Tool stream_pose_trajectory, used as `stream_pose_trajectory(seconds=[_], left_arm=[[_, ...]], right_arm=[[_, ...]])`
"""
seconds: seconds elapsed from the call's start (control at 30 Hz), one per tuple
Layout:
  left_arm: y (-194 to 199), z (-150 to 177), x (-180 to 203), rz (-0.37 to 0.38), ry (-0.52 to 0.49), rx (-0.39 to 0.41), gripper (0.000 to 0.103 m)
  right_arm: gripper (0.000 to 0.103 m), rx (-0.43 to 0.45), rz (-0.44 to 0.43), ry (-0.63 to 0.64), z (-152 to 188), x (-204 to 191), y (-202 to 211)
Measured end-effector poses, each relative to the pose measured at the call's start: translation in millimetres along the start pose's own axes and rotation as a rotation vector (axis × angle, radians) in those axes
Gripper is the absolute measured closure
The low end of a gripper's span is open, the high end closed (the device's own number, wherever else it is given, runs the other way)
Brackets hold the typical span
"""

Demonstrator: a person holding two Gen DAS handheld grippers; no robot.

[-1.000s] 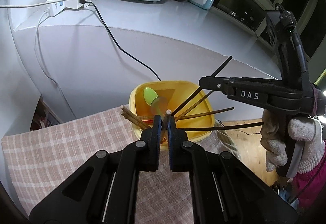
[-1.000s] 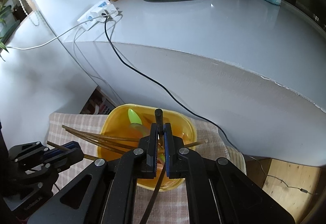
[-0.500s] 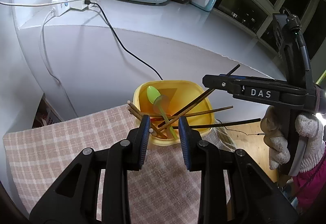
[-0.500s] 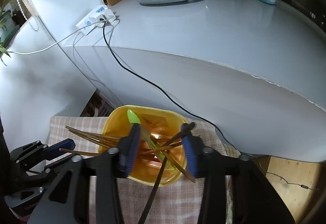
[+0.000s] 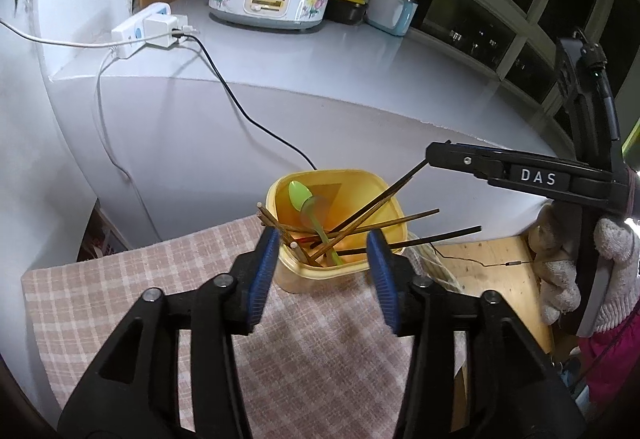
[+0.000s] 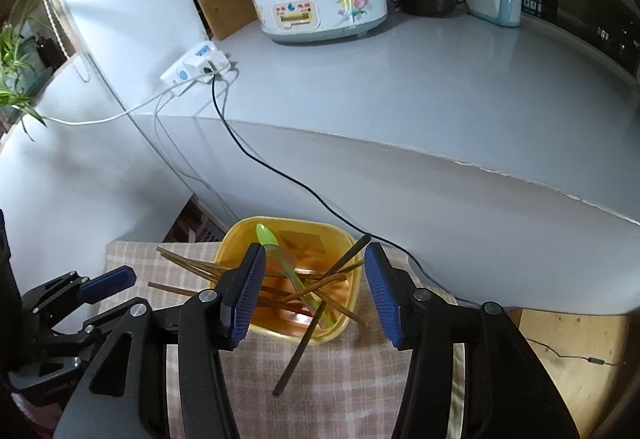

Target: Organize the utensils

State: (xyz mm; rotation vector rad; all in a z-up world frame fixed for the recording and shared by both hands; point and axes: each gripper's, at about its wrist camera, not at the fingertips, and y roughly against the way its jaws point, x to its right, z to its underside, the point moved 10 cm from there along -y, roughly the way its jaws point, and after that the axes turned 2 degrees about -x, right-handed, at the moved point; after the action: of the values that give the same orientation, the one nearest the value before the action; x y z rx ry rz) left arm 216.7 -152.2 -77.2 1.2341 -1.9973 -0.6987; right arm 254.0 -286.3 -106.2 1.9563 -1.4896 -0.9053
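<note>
A: How does the left gripper [image 5: 322,271] stand?
B: Its jaws are spread wide and hold nothing. In the lower middle of its own frame, the blue pads flank the near rim of the yellow tub [image 5: 340,275].

A: And the right gripper [image 6: 314,295]?
B: Also spread apart and empty, with a pad on each side of the tub [image 6: 230,243] in the lower middle of its frame.

A: Where are the utensils?
B: In the tub, crossed every way. Brown chopsticks [image 5: 404,221] stick out over the rim, a green spoon [image 5: 300,195] leans against the far wall, and one dark chopstick [image 6: 304,343] slants over the near rim toward the camera.

A: What lies around it?
B: A checked cloth [image 5: 120,279] under the tub. Behind it, a grey counter [image 6: 440,87] fills the upper frame, with a flowered cooker [image 6: 320,7], a power strip [image 6: 196,67] at upper left, and a black cord [image 6: 280,175] running down the front.
</note>
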Motion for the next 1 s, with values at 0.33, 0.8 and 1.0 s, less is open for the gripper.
stream_pose_trajectory(seconds=[0.33, 0.8, 1.0], left_arm=[[27, -3, 4, -0.009, -0.018, 0.039, 0.044], [72, 7, -2, -0.078, -0.018, 0.081, 0.025], [93, 14, -4, -0.116, -0.026, 0.112, 0.02]], right_arm=[[0.053, 0.064, 0.003, -0.001, 7, -5, 36], [0.036, 0.148, -0.021, 0.009, 36, -24, 83], [0.033, 0.165, -0.044, 0.003, 54, -35, 94]])
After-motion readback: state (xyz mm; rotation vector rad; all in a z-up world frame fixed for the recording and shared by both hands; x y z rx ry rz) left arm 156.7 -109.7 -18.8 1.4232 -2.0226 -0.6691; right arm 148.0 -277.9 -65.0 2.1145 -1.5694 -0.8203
